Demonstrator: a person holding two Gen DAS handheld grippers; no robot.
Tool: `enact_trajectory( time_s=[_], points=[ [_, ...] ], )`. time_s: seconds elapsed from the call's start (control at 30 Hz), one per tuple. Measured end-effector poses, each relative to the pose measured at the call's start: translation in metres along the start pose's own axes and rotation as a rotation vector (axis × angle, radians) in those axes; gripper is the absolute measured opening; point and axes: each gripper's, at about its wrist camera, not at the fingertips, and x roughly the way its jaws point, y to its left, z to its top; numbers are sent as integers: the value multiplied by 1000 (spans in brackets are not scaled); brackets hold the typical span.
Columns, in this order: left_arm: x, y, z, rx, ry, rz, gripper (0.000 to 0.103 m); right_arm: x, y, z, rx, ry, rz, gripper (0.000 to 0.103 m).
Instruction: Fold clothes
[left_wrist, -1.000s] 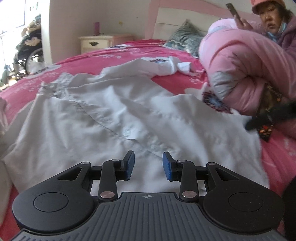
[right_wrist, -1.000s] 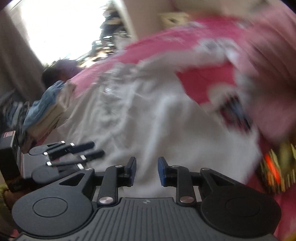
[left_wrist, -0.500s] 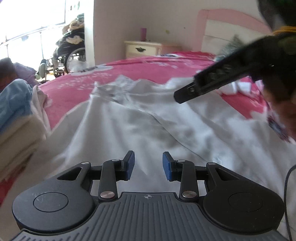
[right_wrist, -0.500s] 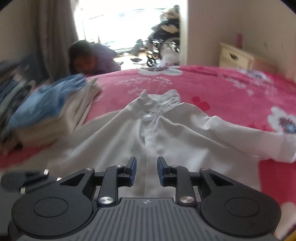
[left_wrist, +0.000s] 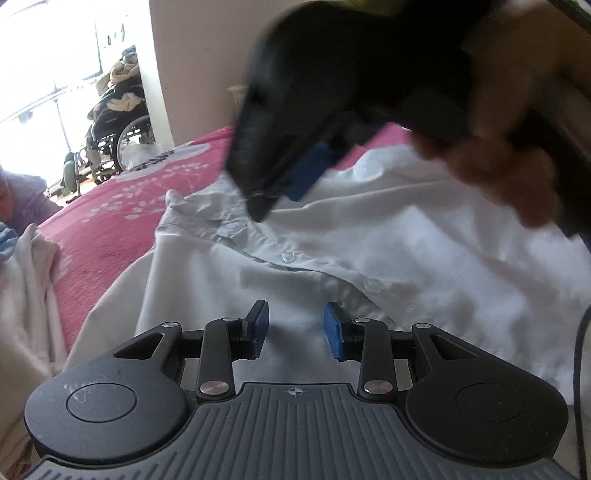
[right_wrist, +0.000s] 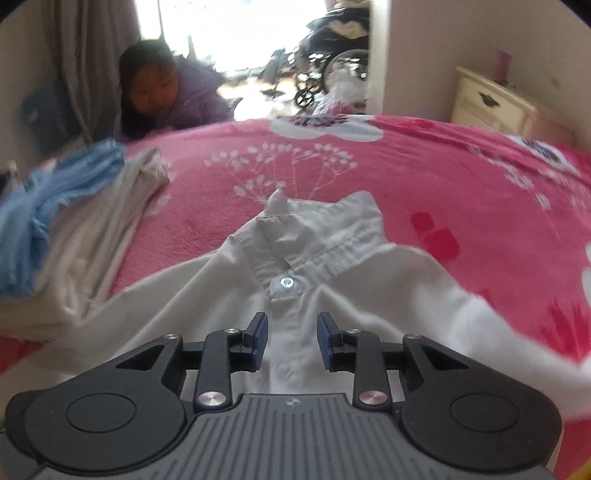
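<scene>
A white button-up shirt (left_wrist: 406, 251) lies face up on the pink bedspread (right_wrist: 443, 166), its collar (right_wrist: 325, 236) pointing away from me. My left gripper (left_wrist: 295, 328) hovers open over the button placket with nothing between its pads. My right gripper (right_wrist: 291, 332) sits just below the collar button (right_wrist: 287, 282); its jaws are opening and hold nothing, the placket lying under the gap. In the left wrist view the right gripper (left_wrist: 280, 184) is a large blurred black shape above the collar, held by a hand (left_wrist: 498, 177).
A stack of folded clothes (right_wrist: 55, 206) with a blue piece on top lies at the left of the bed. A person (right_wrist: 166, 92) leans at the far side. A wheelchair (right_wrist: 332, 55) and a cream nightstand (right_wrist: 491, 99) stand beyond the bed.
Both grippers have travelled up the shirt toward its collar. The right gripper has swung in front of the left camera and now sits close over the collar button.
</scene>
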Motion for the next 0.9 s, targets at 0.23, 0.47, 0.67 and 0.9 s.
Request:
enact_trajectory(
  time_s=[0.23, 0.47, 0.67, 0.9],
  points=[
    [2, 3, -3, -35, -7, -16, 33, 50, 3, 4, -16, 107, -50, 25],
    [-6, 4, -4, -57, -24, -18, 34, 19, -52, -5, 375, -20, 69, 5],
    [-25, 1, 6, -72, -93, -26, 34, 0, -91, -9, 540, -84, 229, 3],
    [5, -13, 3, -39, -8, -29, 34, 26, -67, 0, 429, -21, 239, 6]
  ],
)
